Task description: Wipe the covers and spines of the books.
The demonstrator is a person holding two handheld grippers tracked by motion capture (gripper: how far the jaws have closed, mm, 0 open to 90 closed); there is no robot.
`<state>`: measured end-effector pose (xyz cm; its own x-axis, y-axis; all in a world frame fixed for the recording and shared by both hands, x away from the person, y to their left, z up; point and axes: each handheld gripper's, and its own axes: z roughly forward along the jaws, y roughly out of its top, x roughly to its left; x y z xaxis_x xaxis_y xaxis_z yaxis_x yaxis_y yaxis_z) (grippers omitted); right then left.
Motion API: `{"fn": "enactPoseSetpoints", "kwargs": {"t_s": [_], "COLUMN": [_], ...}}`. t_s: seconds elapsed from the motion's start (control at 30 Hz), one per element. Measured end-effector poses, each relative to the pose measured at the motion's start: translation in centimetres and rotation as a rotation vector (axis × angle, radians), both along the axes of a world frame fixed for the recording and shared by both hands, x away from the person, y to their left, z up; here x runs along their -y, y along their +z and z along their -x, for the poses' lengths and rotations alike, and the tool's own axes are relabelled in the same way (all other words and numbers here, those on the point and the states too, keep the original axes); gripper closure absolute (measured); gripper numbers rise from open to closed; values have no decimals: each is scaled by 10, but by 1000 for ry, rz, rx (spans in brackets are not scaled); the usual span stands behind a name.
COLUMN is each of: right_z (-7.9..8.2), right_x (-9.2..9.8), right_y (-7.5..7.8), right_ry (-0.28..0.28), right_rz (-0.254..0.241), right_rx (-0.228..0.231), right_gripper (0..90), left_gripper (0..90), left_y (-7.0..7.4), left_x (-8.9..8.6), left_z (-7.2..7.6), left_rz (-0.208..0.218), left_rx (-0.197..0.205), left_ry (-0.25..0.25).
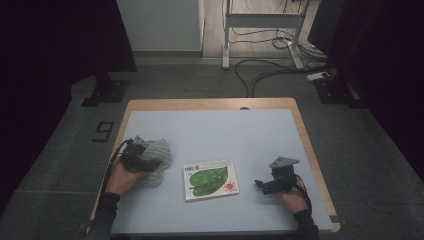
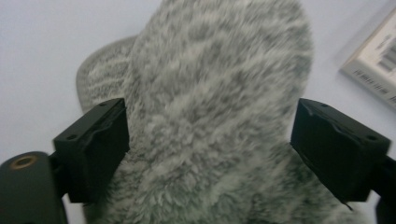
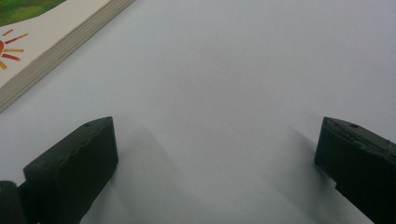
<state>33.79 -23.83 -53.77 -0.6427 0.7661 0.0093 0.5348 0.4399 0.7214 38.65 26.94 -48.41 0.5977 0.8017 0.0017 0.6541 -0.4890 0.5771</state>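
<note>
A grey fluffy cloth item [image 1: 160, 154] with a ribbed knit edge lies at the table's left. My left gripper [image 1: 146, 154] reaches onto it from the left. In the left gripper view the fluffy item [image 2: 215, 70] fills the gap of the left gripper [image 2: 210, 144]; the jaws stand wide on either side, brushing the pile without visibly squeezing it. A picture book [image 1: 211, 179] with a green leaf and a red sun lies flat at the middle. My right gripper [image 1: 260, 185] rests right of the book, pointing left, and is open [image 3: 217, 163] over bare table with nothing between its jaws.
The pale blue table top [image 1: 210, 125] has a wooden rim. The book's corner [image 2: 373, 60] shows just right of the fluffy item, and its edge [image 3: 42, 32] lies ahead and left of the right jaws. Cables and a metal stand [image 1: 262, 20] are on the floor beyond the table.
</note>
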Motion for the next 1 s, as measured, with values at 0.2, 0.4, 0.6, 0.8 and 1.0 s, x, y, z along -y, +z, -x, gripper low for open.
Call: {"fn": "enactPoseSetpoints", "kwargs": {"t_s": [0.2, 0.4, 0.6, 0.8, 1.0], "right_z": [0, 0, 0, 0, 0], "right_x": [0, 0, 0, 0, 0], "right_y": [0, 0, 0, 0, 0], "right_ry": [0, 0, -2, -2, -2], "right_rz": [0, 0, 0, 0, 1], "right_rx": [0, 1, 1, 1, 1], "right_gripper": [0, 0, 0, 0, 0], "left_gripper": [255, 527, 700, 708, 706], "left_y": [-13, -16, -10, 5, 29], "left_x": [-5, -8, -12, -11, -2], "left_z": [3, 6, 9, 16, 23], "left_rz": [-14, 12, 39, 42, 64], "left_rx": [-5, -13, -17, 10, 38], "left_ry": [3, -17, -27, -35, -68]}}
